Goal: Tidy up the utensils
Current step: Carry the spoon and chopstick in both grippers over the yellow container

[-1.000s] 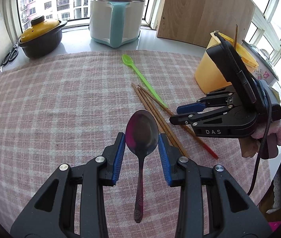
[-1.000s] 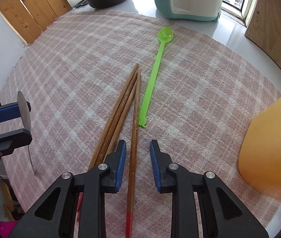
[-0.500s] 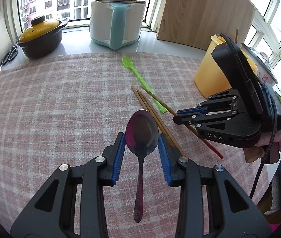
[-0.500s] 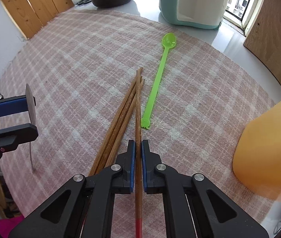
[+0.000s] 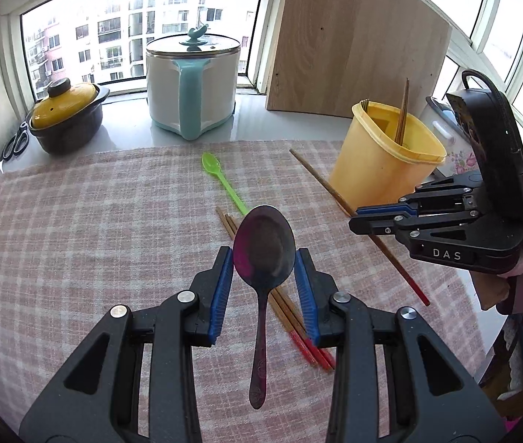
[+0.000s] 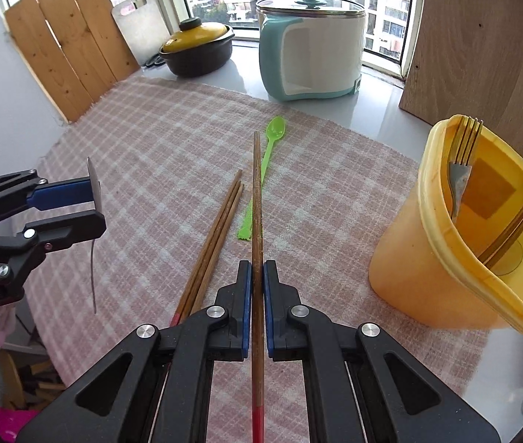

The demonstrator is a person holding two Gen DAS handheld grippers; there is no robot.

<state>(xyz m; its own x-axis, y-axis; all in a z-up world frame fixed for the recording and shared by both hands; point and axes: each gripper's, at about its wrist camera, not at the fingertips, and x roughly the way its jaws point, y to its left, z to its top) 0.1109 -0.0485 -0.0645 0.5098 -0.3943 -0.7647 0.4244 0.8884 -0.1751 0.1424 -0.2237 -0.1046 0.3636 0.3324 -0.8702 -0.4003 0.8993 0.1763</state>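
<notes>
My left gripper (image 5: 263,258) is shut on the bowl of a metal spoon (image 5: 261,332), whose handle hangs down above the checked cloth (image 5: 95,240). My right gripper (image 6: 257,269) is shut on one red-tipped wooden chopstick (image 6: 257,192), held clear of the cloth and pointing ahead. Three more chopsticks (image 6: 213,243) lie together on the cloth, with a green plastic spoon (image 6: 269,147) beside them. A yellow container (image 6: 427,277) at the right holds a fork (image 6: 460,170) and chopsticks. The right gripper (image 5: 353,220) stands just in front of the container (image 5: 383,170).
A white and teal electric pot (image 5: 191,85) and a black pot with a yellow lid (image 5: 66,118) stand at the back by the window. A wooden board (image 5: 353,48) leans behind the container. Scissors (image 5: 14,144) lie at the far left. The table edge runs close on the right.
The right gripper closed on one chopstick and lifted it off the pile, tilting it up. The left gripper rose with the spoon still in it.
</notes>
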